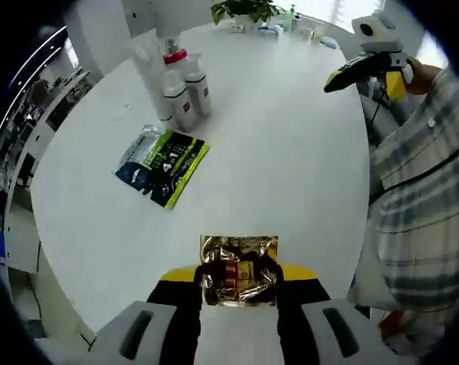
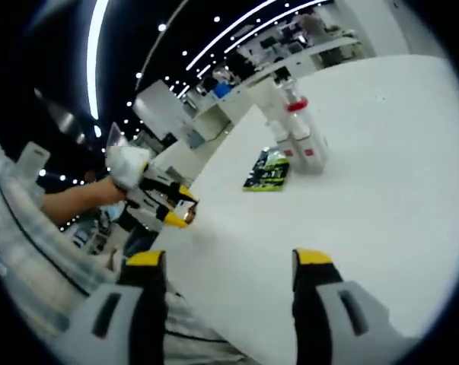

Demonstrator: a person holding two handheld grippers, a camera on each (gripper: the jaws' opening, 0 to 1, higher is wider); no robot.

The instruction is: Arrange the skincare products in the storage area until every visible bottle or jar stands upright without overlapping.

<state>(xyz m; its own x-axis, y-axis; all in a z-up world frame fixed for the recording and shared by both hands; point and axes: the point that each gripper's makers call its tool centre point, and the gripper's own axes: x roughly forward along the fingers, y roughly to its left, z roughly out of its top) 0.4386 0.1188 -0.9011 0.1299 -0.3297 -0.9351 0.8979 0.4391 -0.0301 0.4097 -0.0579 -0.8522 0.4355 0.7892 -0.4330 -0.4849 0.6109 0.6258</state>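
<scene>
My left gripper (image 1: 240, 280) is shut on a crinkled gold foil sachet (image 1: 239, 268) just above the near edge of the round white table (image 1: 290, 152). A green, black and blue packet (image 1: 163, 166) lies flat further in. Behind it stands a cluster of white bottles (image 1: 185, 91), one with a red cap (image 1: 175, 55). My right gripper (image 2: 231, 258) is open and holds nothing, hovering over the table edge. In the right gripper view the same bottles (image 2: 299, 137) and green packet (image 2: 269, 170) sit mid-table, and the left gripper (image 2: 172, 205) appears at the left in a gloved hand.
A potted plant (image 1: 244, 11) and small items (image 1: 278, 29) stand at the table's far edge. A person in a plaid shirt (image 1: 419, 198) is on the right. The right gripper (image 1: 366, 68) shows at upper right. Desks and ceiling lights lie beyond.
</scene>
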